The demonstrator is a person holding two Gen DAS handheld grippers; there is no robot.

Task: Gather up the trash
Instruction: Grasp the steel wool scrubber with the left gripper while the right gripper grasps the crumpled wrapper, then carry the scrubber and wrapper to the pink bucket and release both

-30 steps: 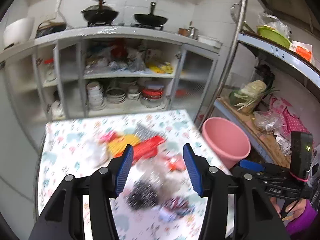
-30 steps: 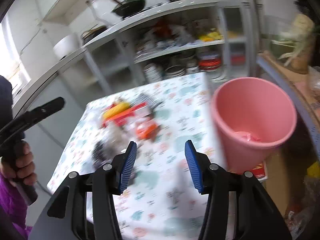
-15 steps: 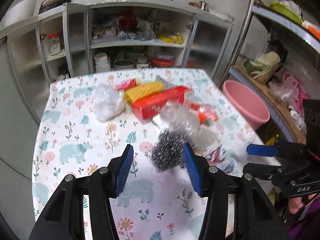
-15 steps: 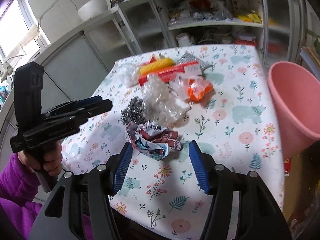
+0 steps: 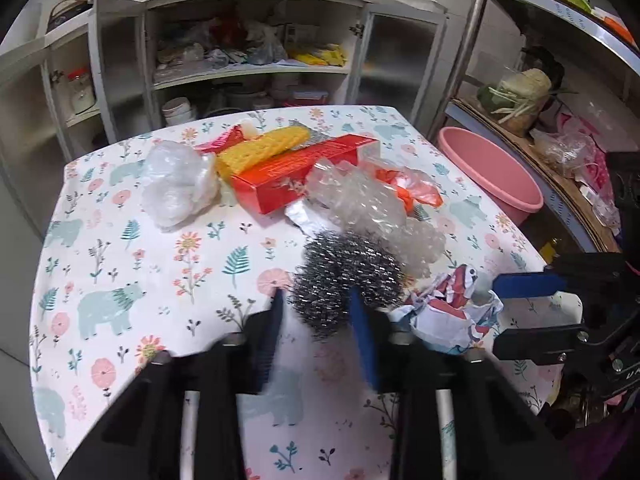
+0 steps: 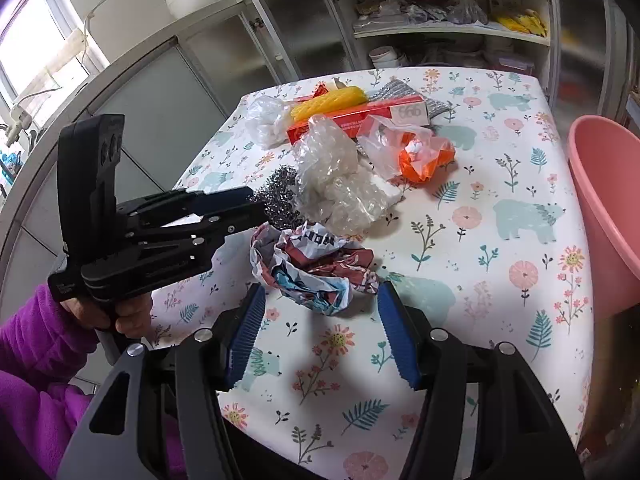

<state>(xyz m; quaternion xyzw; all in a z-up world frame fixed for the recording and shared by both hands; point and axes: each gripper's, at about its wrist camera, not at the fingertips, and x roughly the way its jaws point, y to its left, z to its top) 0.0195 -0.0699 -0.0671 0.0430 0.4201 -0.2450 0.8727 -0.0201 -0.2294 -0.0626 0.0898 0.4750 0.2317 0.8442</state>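
Trash lies on the floral tablecloth (image 5: 132, 280): a steel wool ball (image 5: 344, 276), a crumpled printed wrapper (image 6: 312, 268), clear bubble plastic (image 6: 336, 176), an orange bag (image 6: 428, 156), a red box (image 5: 304, 172), a yellow sponge (image 5: 264, 152) and a white plastic wad (image 5: 176, 184). My left gripper (image 5: 318, 322) straddles the near side of the steel wool, jaws narrowed and blurred. It also shows in the right wrist view (image 6: 252, 208). My right gripper (image 6: 320, 336) is open just in front of the crumpled wrapper, and shows in the left wrist view (image 5: 520, 308).
A pink bucket (image 6: 604, 200) stands off the table's right edge, also in the left wrist view (image 5: 488, 172). An open cupboard (image 5: 248, 64) with dishes and bags is behind the table. Metal shelves (image 5: 560, 80) with food stand on the right.
Both grippers moved forward and down toward the trash. The left jaws narrowed around the steel wool. The right gripper came up to the crumpled wrapper.
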